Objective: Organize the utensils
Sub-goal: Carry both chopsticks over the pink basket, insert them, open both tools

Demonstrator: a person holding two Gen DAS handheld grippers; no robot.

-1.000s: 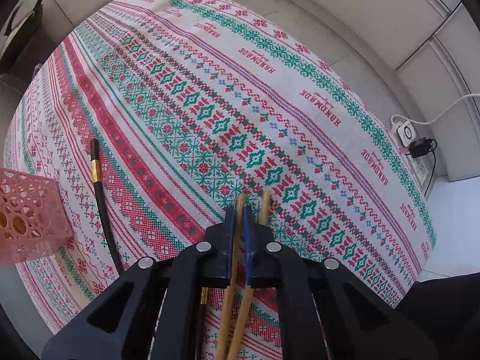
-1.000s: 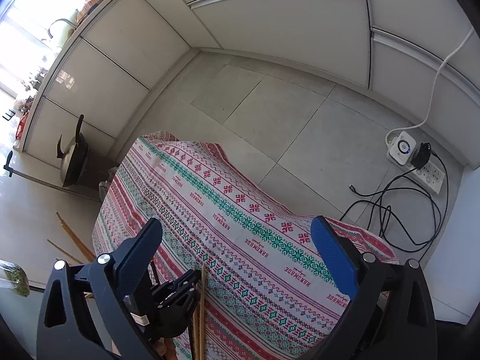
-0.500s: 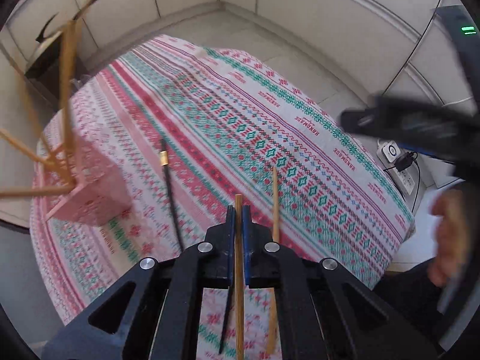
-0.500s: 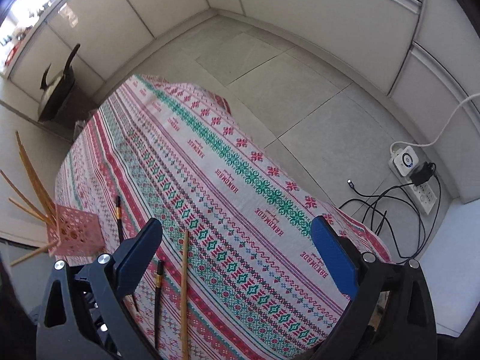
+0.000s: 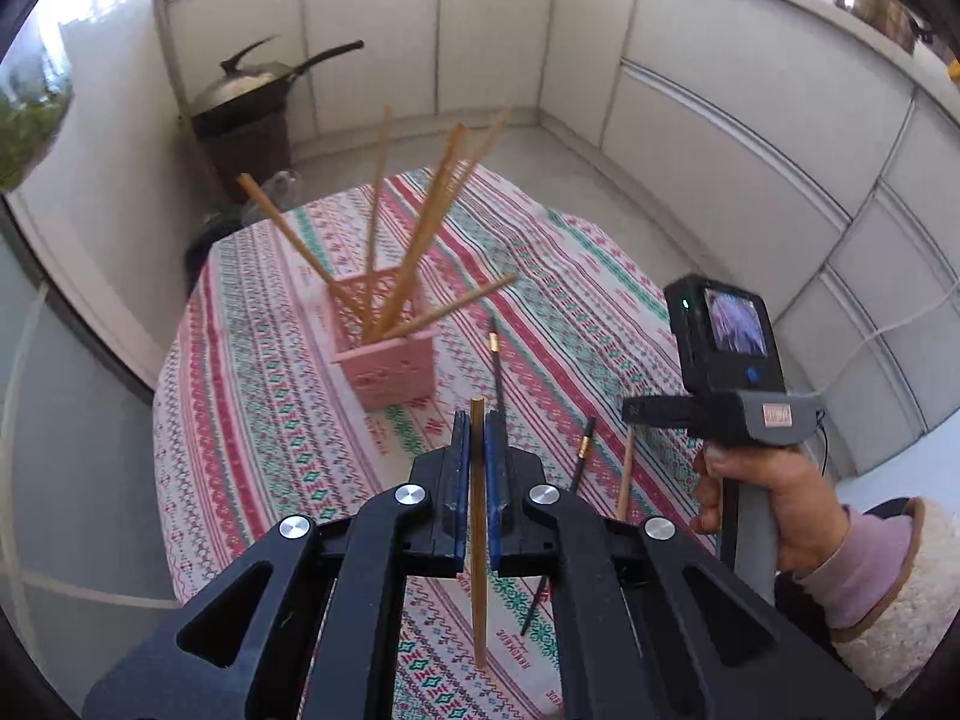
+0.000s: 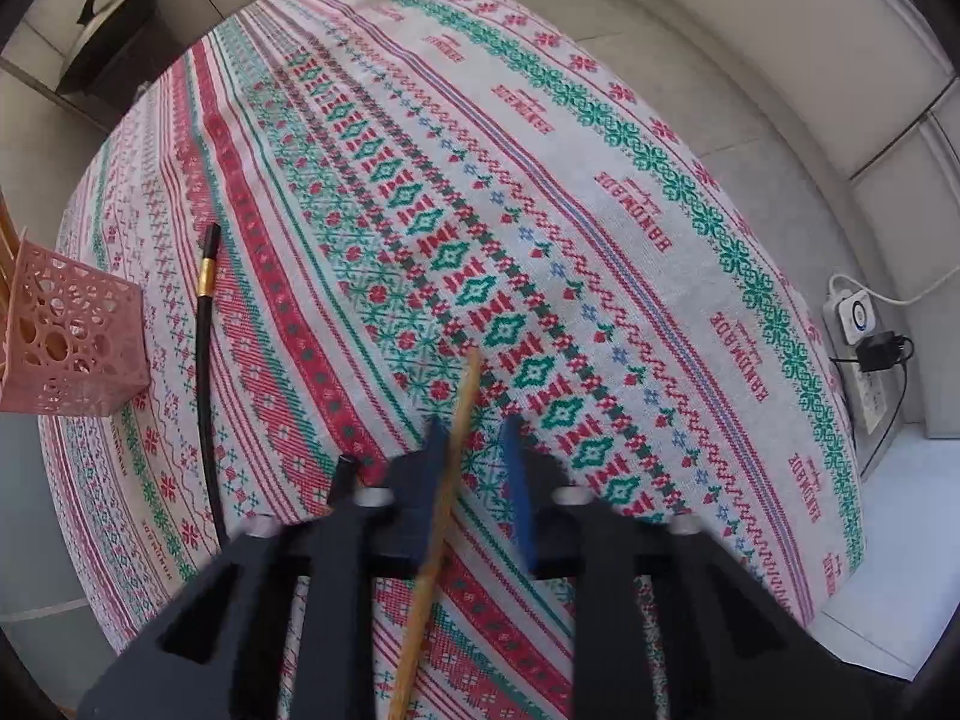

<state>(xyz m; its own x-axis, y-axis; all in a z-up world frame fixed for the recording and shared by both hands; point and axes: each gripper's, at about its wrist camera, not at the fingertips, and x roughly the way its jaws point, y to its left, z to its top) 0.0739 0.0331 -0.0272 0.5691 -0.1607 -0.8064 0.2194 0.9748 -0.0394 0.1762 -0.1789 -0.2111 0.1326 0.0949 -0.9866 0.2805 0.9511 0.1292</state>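
Pink holder (image 5: 393,369): 6 wooden chopsticks (image 5: 420,234); 2 black chopsticks (image 5: 497,369) outside.

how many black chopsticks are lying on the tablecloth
2 black chopsticks. One lies just right of the pink holder; the other lies further right. Both run behind the left tongs, shut on a wooden chopstick, so more could be hidden there.

A bare hand (image 5: 774,498) emerges from a lilac cuff (image 5: 852,576) under a cream fleece sleeve (image 5: 900,600). The left gripper (image 5: 477,438) pairs matte black linkage arms and silver screws (image 5: 413,495) with blue finger pads (image 5: 461,450); the right gripper (image 6: 477,444) matches, blurred.
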